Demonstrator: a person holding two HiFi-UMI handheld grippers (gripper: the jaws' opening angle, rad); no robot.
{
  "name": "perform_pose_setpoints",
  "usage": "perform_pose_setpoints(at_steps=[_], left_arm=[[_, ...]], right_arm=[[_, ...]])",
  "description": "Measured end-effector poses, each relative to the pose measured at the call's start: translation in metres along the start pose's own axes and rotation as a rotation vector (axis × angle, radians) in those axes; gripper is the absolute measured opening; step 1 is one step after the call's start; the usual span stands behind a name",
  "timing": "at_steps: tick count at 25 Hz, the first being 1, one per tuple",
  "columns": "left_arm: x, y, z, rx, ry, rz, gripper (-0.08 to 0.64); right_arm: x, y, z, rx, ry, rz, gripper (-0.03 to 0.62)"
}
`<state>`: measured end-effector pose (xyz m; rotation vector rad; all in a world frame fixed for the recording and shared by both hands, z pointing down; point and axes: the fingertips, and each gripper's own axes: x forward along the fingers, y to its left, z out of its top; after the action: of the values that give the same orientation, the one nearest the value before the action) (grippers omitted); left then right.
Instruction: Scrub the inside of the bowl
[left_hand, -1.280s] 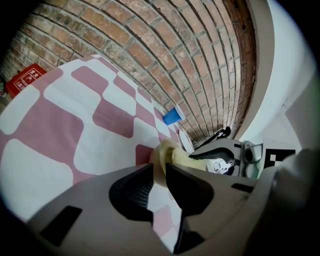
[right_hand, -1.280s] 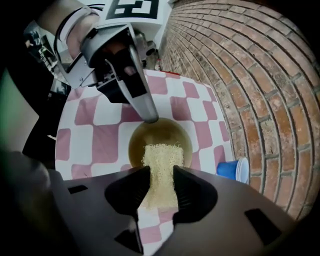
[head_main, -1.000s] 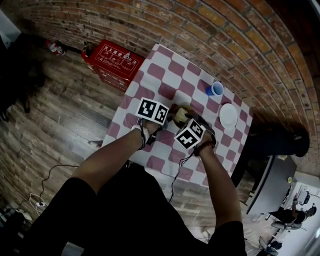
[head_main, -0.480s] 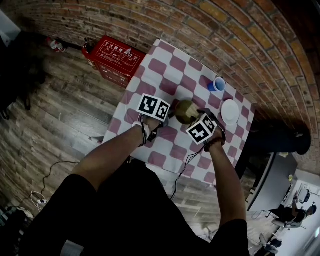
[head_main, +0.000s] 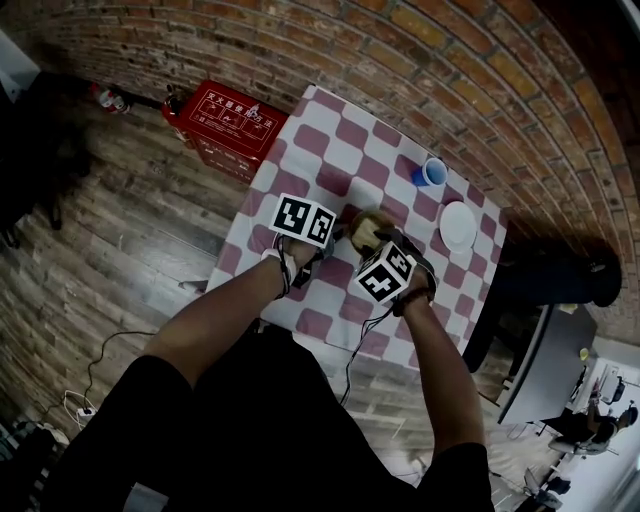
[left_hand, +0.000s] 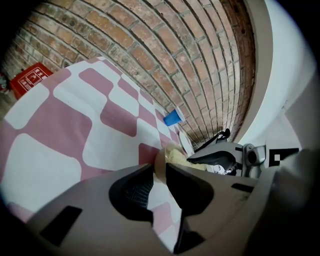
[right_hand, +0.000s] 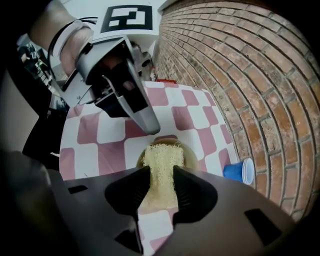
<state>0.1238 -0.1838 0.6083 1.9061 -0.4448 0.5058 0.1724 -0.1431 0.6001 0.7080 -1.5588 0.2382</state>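
Left gripper (left_hand: 159, 168) jaws pinch the bowl (left_hand: 172, 150) rim, right gripper (right_hand: 161, 173) jaws clamp the sponge (right_hand: 161, 155); I'd press firmly and circle the inside.

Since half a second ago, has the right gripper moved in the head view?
Yes. The right gripper, jaws shut on the sponge, has shifted left in the picture, away from the white plate and back over the bowl.

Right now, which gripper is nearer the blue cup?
Right. The right gripper, holding the sponge in the bowl, has the cup off to its right. The left gripper clamps the bowl's rim on the side away from the cup.
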Motion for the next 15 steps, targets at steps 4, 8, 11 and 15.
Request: perform_pose_setpoints(at_steps=[4,8,11,15], left_arm=[[-0.001,-0.002,-0.002,0.002,0.006,0.002,0.089],[-0.001,-0.004,-0.003,0.008,0.010,-0.005,0.089],[0.002,-0.005,-0.003,0.012,0.014,-0.006,0.089],[0.007,-0.007,-0.004,0.031,0.023,0.000,0.089]], right_arm=[[0.009,-0.012,0.012,0.051,-0.004,0.001,0.155],[0.010,-0.023,0.001,0.052,0.026,-0.015,0.155],[0.008,-0.025,-0.015,0.059,0.045,-0.019,0.155],[0.002,-0.018,-0.030,0.078,0.038,-0.009,0.155]])
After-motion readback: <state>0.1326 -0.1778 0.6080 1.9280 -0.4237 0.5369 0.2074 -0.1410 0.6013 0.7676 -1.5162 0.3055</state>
